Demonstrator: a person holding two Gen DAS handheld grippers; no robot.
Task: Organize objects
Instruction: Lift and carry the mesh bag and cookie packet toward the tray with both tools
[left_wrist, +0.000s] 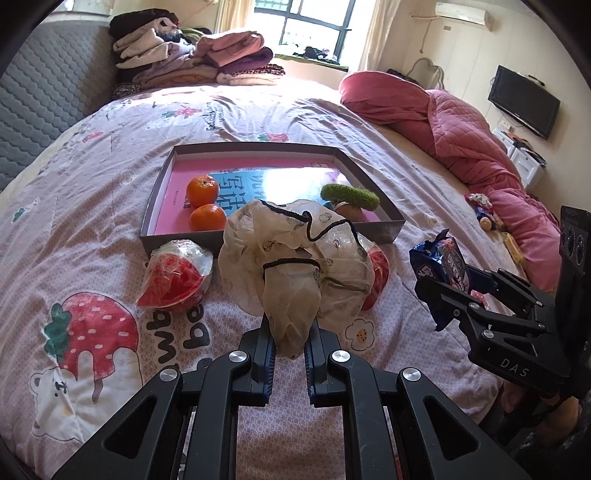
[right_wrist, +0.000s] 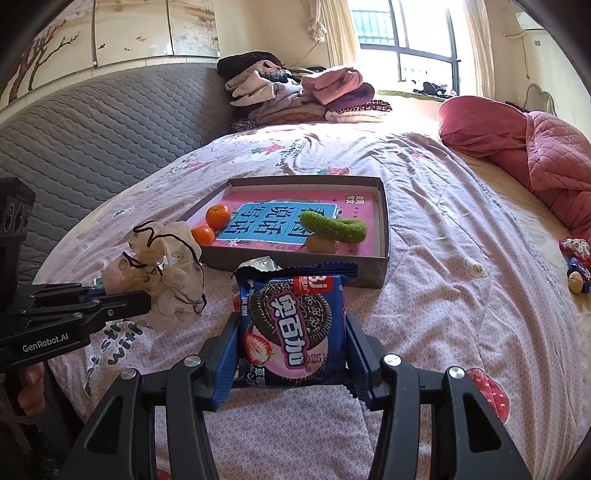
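Both grippers hold things up over the bed, near the open box.

The left gripper (left_wrist: 290, 332) is clamped tight on a sheer cloth bag (left_wrist: 295, 254), which hides part of the box (left_wrist: 369, 162) front wall and most of a red packet behind it. The right gripper (right_wrist: 291, 343) stands wide, pinching a blue cookie packet (right_wrist: 295, 325) by its sides; the packet's bottom edge is cut off behind the fingers. Inside the box lie two oranges (left_wrist: 202, 190) and a green knitted band (left_wrist: 351, 195), with a brownish lump underneath, hard to make out.
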